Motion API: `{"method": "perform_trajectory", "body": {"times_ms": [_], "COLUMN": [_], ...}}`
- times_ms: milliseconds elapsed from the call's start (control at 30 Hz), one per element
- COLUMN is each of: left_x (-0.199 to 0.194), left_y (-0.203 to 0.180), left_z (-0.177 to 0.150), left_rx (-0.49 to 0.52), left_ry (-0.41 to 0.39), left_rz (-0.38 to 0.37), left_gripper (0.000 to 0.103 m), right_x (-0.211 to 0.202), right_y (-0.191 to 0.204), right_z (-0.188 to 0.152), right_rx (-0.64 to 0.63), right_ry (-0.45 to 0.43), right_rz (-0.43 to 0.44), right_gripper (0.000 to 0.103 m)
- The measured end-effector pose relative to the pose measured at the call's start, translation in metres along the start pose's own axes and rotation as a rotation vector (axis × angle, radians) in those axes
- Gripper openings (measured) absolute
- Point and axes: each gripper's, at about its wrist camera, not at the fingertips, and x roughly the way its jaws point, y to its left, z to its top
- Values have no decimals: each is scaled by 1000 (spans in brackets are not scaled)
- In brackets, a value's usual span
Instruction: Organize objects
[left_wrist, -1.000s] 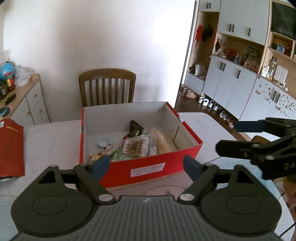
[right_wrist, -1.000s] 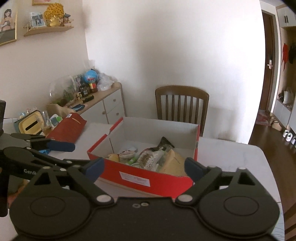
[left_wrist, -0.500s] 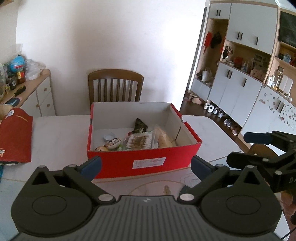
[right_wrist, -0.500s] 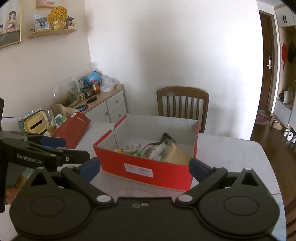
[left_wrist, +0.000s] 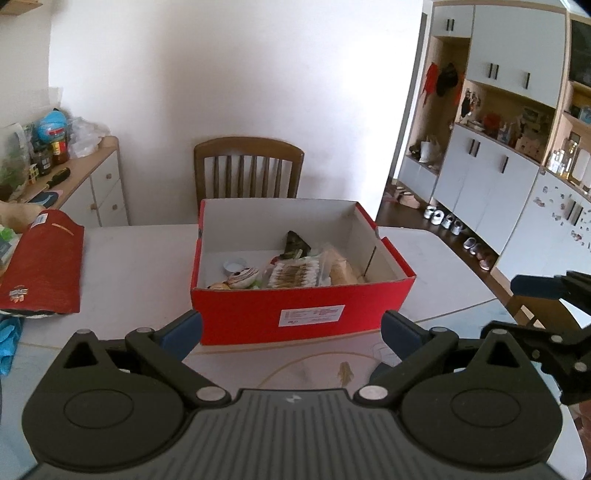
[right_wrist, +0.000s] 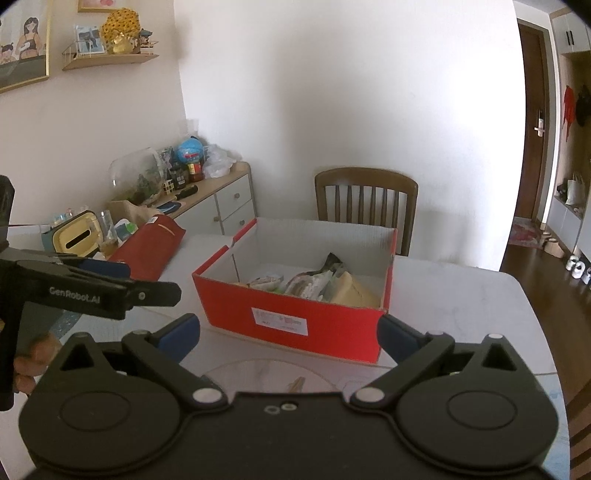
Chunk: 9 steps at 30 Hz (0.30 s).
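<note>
Left view: my left gripper (left_wrist: 291, 332) hangs wide open and empty before the red box (left_wrist: 303, 314) on the table (left_wrist: 140, 266), packets (left_wrist: 295, 271) inside.

Right view: right gripper (right_wrist: 288, 332) likewise agape, empty. Packing or unpacking? I can't judge.

We saw soft, even daylight in both views. The white wall (left_wrist: 229, 92) was nearly blown out, the chair (right_wrist: 365, 206) cast a faint shadow, and fisheye distortion bent edges, with dark vignetted corners.
</note>
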Motion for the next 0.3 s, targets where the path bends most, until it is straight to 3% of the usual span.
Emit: {"method": "perform_trajectory", "body": {"times_ms": [300], "left_x": [-2], "left_y": [0], "left_z": [-5], "left_rx": [9], "left_ry": [6], "left_rz": [13], "left_gripper": [103], "right_x": [-7], "right_y": [1], "right_z": [-12], "right_rx": [31], "right_ry": [13], "right_rz": [-18], "right_gripper": [102]}}
